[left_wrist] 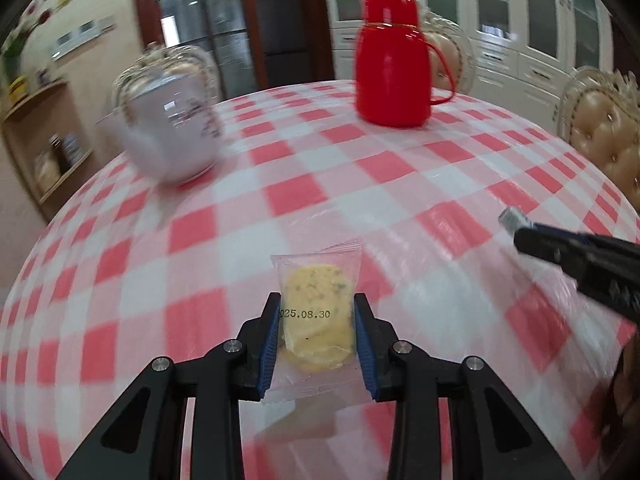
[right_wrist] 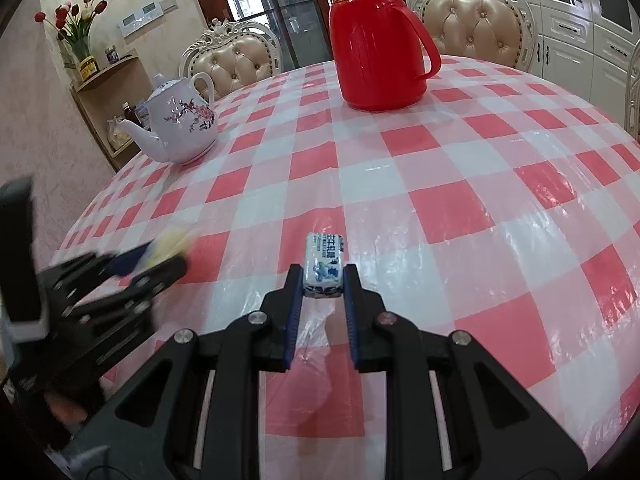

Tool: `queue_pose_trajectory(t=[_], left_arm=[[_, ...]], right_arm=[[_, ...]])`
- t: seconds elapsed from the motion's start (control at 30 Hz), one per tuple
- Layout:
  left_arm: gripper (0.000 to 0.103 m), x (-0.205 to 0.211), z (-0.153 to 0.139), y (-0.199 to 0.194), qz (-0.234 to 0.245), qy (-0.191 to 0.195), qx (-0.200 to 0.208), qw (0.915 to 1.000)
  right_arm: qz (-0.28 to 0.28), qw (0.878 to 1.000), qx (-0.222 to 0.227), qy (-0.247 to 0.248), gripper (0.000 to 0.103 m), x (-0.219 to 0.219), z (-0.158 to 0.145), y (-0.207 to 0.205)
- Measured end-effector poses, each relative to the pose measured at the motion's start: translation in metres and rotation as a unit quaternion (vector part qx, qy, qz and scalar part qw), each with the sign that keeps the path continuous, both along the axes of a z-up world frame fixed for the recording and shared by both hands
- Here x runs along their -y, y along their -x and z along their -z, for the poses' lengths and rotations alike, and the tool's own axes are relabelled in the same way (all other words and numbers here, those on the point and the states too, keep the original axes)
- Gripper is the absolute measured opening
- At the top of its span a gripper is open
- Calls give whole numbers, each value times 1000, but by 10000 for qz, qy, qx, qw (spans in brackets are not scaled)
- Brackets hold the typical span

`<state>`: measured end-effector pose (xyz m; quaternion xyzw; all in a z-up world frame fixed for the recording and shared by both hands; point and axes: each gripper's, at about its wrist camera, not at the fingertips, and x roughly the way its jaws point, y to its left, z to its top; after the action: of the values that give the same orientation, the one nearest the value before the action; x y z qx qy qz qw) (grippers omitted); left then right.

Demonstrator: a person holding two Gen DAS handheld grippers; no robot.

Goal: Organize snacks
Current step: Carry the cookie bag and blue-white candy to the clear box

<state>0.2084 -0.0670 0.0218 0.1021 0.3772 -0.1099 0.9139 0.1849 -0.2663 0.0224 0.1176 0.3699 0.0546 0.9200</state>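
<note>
Left gripper (left_wrist: 316,330), right gripper (right_wrist: 322,292): black plastic linkage arms w/ silver screws, blue ribbed pads (left_wrist: 270,338) inside fingers

Printed "025.08.30" on the clear cookie wrapper (left_wrist: 316,312).

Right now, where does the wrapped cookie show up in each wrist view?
Left wrist view: the cookie sits bottom centre, clamped between the left hand-held gripper pads.
Right wrist view: the cookie is a yellow blur at the left edge, in the left hand-held gripper.
Shared landmark: the red flask stands at the table's far side in both views.
</note>
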Motion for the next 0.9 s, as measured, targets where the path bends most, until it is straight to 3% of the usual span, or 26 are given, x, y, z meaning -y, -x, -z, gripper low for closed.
queue_pose_trajectory(t=[0.23,0.37,0.63,0.9], left_arm=[[35,-48,-4,50,-537,188,73,9984],[35,-66,-7,76,-739,113,198,9970],[35,-84,-26,108,-775,337,428,9955],[35,-103,-25,130,-879,555,353,9940]], right_arm=[[-224,9997,-4,129,23,-20,-3,5],[-576,9974,130,415,23,-55,-10,21],[-1140,9909,172,699,23,-107,-9,65],[-1427,9863,276,778,23,-136,-13,108]])
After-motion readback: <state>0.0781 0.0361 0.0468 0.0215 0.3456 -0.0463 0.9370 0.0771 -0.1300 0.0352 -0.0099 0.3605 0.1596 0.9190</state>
